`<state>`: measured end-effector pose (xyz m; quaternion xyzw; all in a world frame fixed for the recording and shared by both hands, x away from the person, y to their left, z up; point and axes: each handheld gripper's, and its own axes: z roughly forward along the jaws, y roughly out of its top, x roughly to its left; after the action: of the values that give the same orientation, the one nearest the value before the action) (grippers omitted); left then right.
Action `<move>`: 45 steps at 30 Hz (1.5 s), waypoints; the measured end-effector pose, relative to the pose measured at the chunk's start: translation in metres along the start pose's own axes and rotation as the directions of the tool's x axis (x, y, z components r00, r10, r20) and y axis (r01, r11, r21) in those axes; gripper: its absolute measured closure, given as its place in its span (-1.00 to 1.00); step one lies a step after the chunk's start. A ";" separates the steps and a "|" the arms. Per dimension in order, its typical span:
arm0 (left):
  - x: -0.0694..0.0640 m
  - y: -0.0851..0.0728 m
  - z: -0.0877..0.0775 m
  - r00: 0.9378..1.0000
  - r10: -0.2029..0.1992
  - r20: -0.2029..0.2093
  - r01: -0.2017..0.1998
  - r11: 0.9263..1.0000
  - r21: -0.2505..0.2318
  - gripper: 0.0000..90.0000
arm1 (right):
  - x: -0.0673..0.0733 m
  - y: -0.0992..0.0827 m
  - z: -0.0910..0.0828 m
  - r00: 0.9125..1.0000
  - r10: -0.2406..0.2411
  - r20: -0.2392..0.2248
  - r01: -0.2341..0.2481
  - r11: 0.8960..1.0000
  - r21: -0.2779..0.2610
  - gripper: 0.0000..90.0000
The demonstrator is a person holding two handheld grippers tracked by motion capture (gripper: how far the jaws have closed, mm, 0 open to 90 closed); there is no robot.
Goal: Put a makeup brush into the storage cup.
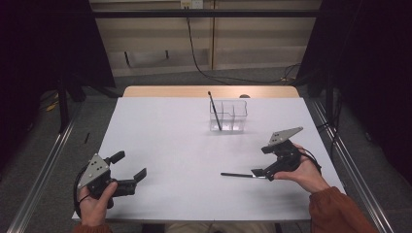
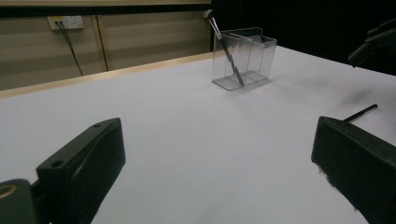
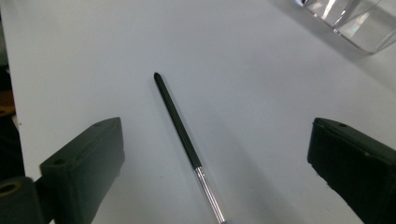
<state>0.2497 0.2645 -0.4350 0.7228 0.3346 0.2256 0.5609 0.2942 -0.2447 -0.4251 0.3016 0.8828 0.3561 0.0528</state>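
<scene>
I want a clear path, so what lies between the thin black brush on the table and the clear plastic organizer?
Nothing: in the high view, bare white table separates the thin black brush from the clear plastic organizer.

lab recording booth | black curtains (image 1: 43, 43) | metal frame rails (image 1: 41, 170) | bare white table (image 1: 184, 145) | wall socket (image 2: 65, 21)

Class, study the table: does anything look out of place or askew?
One brush lies flat on the white table, between the open jaws of the right gripper, while another brush stands tilted in the clear holder. The lying one looks out of place. Nothing looks spilled or broken.
</scene>
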 end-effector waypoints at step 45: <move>0.001 0.000 0.001 1.000 0.021 0.005 -0.021 1.000 0.016 -0.94 | 0.014 0.013 0.046 0.961 -0.257 -0.106 0.276 0.838 0.471 0.65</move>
<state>0.2509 0.2642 -0.4355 0.7314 0.3274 0.2270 0.5534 0.3031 -0.2020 -0.4488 0.1725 0.9776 0.1206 0.0081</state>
